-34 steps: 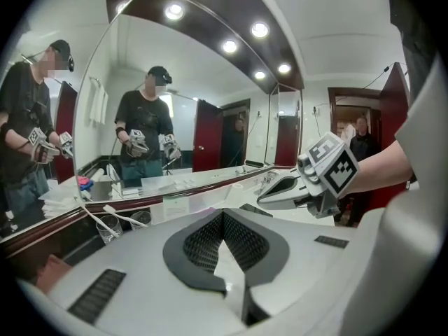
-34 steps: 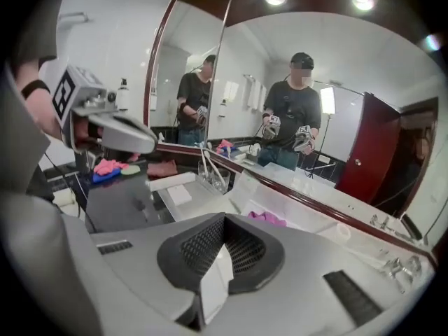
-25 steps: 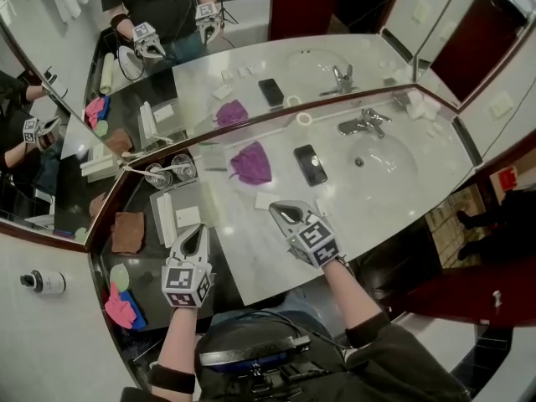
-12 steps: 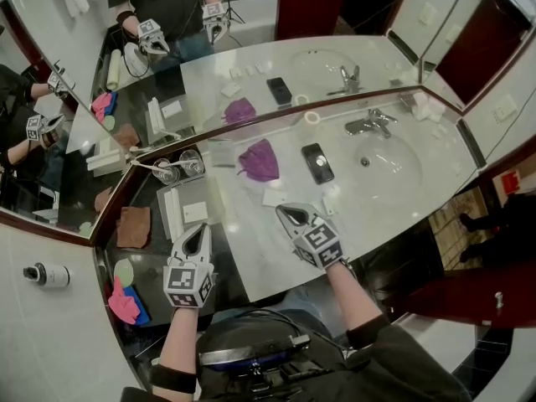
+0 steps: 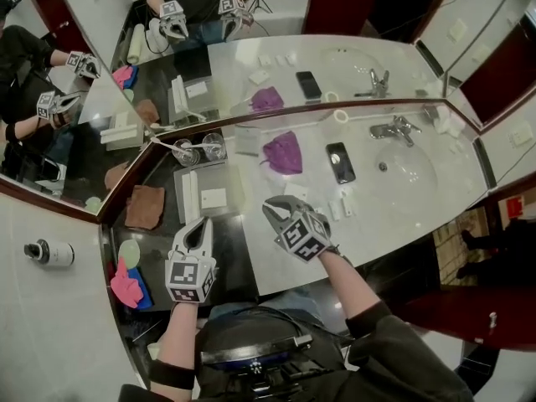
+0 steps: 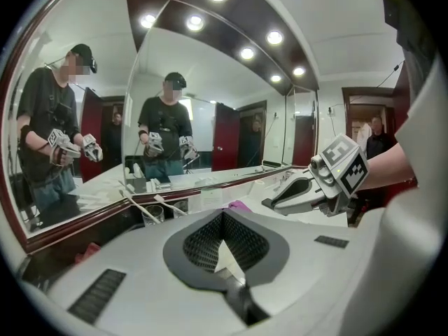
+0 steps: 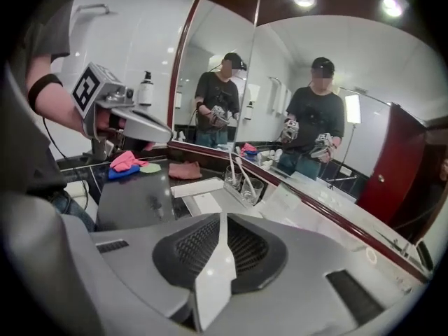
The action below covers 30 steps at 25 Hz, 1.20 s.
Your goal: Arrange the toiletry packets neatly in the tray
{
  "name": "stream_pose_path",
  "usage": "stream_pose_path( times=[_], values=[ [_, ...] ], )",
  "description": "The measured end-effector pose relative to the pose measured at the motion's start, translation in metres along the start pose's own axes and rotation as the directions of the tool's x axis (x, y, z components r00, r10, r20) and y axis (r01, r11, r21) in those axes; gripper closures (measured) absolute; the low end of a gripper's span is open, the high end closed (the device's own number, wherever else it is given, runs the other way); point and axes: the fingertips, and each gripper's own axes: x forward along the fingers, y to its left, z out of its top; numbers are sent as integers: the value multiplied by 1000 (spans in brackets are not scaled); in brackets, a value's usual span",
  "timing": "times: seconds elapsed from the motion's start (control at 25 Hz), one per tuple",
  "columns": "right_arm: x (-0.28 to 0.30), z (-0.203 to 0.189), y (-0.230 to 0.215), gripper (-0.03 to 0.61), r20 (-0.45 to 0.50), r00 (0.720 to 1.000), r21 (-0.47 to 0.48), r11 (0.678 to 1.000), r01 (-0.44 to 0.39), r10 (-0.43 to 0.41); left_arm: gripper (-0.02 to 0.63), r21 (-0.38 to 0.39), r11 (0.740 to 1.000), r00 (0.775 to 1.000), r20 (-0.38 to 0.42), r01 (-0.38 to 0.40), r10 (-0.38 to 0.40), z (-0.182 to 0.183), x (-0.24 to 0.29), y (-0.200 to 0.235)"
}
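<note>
Right gripper shifts left toward tray; jaws just opening slightly, nothing between. Left gripper clenched, empty, over dark counter. Loose toiletry packets lie on white counter.

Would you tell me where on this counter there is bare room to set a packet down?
Bare marble lies between the tray and the purple cloth, and along the front edge in front of the sink. It is crowded around the phone and the loose packets, and at the glasses.
</note>
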Motion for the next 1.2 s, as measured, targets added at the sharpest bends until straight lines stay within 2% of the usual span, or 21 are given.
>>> stream_pose_path(
  times=[0.16,0.36,0.48,0.68,0.8,1.08,1.2],
  values=[
    [43,12,20,470,-66,994,-112,989,-98,91,614,-16,999,999,3,-35,35,-8,-8,23],
    [96,22,41,376,-166,971,-222,953,-206,171,614,-42,997,998,11,-69,70,-20,-14,49],
    [125,21,49,324,-234,949,-258,928,-269,210,614,-57,994,996,16,-90,91,-23,-17,56],
    [163,13,60,243,-335,906,-284,890,-358,258,614,-85,993,997,7,-77,77,-35,-14,58],
    [182,7,66,222,-380,884,-285,875,-392,273,614,-105,991,997,8,-79,81,-43,-13,61],
    [219,-5,70,222,-457,839,-260,858,-443,295,614,-157,982,995,4,-101,102,-56,-17,70],
    [230,-11,69,222,-489,814,-240,849,-470,313,614,-153,983,995,-2,-101,102,-64,-18,76]
  ],
)
